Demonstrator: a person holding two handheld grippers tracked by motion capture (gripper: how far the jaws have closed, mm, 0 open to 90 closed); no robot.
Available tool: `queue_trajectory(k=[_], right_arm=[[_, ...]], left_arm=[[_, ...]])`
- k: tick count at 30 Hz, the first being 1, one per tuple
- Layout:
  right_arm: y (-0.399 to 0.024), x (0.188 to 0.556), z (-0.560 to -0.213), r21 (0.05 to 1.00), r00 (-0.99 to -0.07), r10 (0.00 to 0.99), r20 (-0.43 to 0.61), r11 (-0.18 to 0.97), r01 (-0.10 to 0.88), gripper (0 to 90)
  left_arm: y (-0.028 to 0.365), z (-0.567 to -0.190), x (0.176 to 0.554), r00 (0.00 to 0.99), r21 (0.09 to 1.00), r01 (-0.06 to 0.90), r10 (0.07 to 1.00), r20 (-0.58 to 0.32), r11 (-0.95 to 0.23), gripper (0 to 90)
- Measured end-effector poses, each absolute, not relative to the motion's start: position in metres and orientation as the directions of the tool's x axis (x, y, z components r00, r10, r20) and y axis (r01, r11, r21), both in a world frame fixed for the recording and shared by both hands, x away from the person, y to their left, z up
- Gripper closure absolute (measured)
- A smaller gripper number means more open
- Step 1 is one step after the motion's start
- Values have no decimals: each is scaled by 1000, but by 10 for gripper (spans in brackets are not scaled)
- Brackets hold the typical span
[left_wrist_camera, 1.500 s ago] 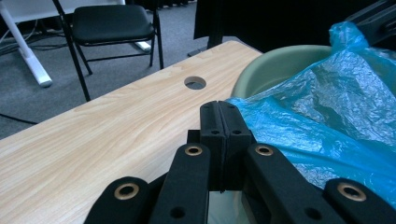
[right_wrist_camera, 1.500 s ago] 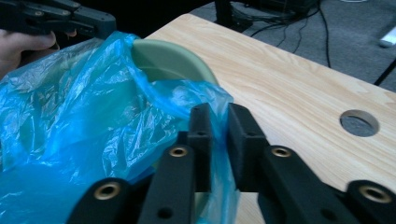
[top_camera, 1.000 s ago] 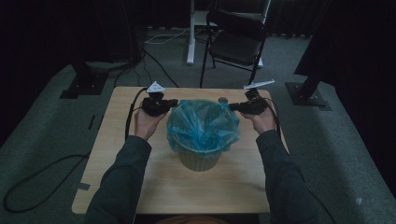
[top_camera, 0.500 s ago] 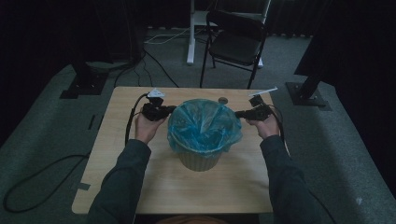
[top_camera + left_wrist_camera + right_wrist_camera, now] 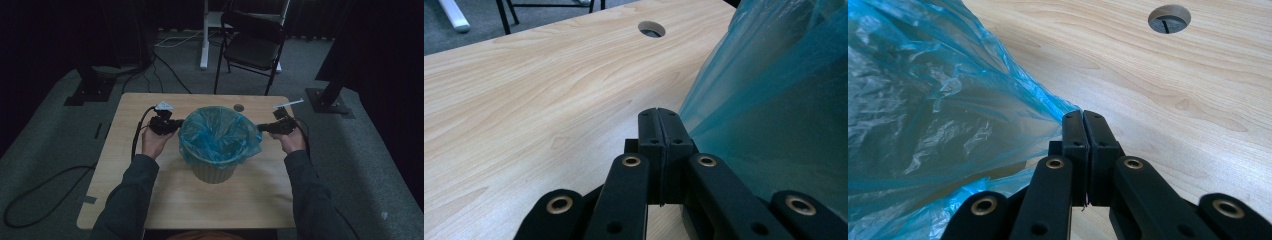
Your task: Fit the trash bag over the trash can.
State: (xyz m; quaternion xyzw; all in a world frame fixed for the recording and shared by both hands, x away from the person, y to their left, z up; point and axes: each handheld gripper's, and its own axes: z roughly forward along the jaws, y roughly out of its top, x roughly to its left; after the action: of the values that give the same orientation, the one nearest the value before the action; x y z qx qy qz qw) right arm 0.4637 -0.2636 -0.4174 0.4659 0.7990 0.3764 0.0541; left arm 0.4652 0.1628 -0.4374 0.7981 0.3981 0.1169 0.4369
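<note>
**Two grippers working the rim of a blue bin liner**

The left gripper [image 5: 659, 116] is sitting with its two black jaws pressed flat together, their tips lying just beside the blue plastic bag [image 5: 774, 115], whose film is rising to the right of them in the left gripper view; whether a thin edge of that film is caught between the pads is hard to tell from this angle. The right gripper [image 5: 1083, 117] is likewise holding its jaws tight against each other, and here the bag's crinkled hem [image 5: 1048, 107] is running right up to the tips and seems to be meeting them, though the seam between the pads is too fine to read.

Seen from the high view, the left gripper [image 5: 176, 126] is pointing inward at the left side of the bag's rim and the right gripper [image 5: 260, 128] at the right side, each carried in a hand of a person in dark sleeves whose forearms are reaching in from the near edge. The bag [image 5: 217, 134] is lining a pale ribbed waste bin [image 5: 214, 171], its top folded out over the rim. The bin is standing upright near the middle of the light wooden table [image 5: 150, 200], with a round cable hole [image 5: 239, 107] in the tabletop beyond it. A dark folding chair [image 5: 252, 47] is standing on the grey carpet behind the table.
</note>
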Motion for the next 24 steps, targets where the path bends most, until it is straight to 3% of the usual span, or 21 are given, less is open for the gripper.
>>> queue_trajectory(k=[2, 11, 24], right_arm=[[-264, 463, -417, 655, -561, 784, 264, 282, 701, 889], [-269, 441, -392, 746, -621, 752, 220, 281, 604, 701], [-255, 405, -364, 815, -733, 636, 241, 278, 509, 622]], left_arm=[[166, -434, 463, 648, 797, 534, 742, -172, -282, 897], [182, -408, 443, 623, 842, 488, 767, -152, -230, 717], [182, -369, 390, 691, 900, 384, 710, -134, -204, 629]])
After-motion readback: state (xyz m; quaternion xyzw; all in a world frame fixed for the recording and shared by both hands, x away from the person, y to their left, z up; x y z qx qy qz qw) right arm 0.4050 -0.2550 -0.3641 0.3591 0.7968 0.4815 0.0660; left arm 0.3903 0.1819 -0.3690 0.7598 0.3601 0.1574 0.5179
